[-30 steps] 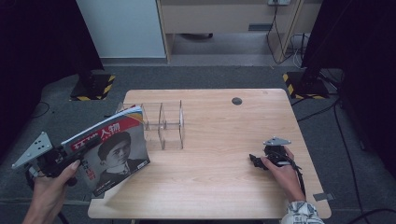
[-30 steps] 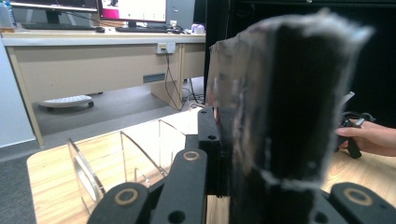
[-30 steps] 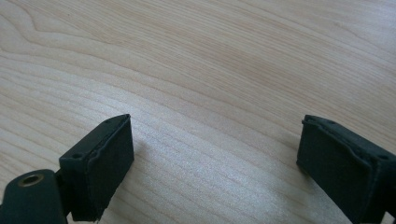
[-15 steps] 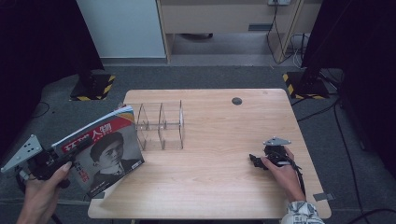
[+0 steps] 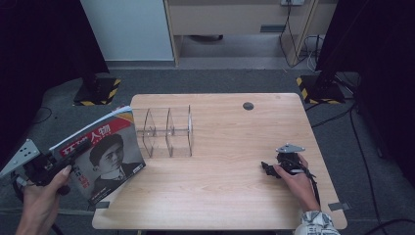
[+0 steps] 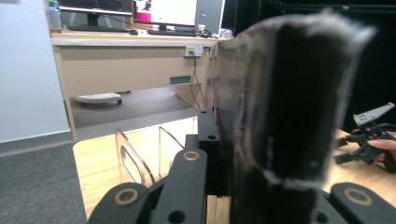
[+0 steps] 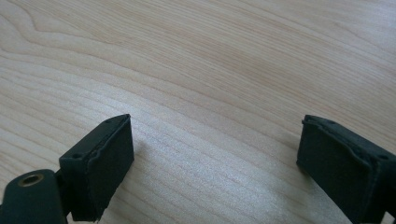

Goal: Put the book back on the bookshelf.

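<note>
A magazine (image 5: 103, 154) with a portrait and a red title on its cover hangs tilted over the table's left edge. My left gripper (image 5: 68, 159) is shut on its left side, with a hand around the gripper body. In the left gripper view the magazine (image 6: 289, 93) stands blurred and close against the jaws of the left gripper (image 6: 233, 158). A clear acrylic rack (image 5: 166, 131) with upright dividers stands on the table just right of the magazine. My right gripper (image 5: 267, 168) rests on the table at the right. In its own view the right gripper (image 7: 215, 158) is open over bare wood.
The wooden table (image 5: 230, 196) has a small black round cap (image 5: 248, 105) near its far edge. On the floor beyond it lie yellow-and-black striped stand bases (image 5: 98, 93) and cables (image 5: 342, 117). A desk with monitors (image 6: 140, 42) stands behind.
The left hand has carried the magazine a little to the left, away from the rack. The right gripper has stayed where it was.
</note>
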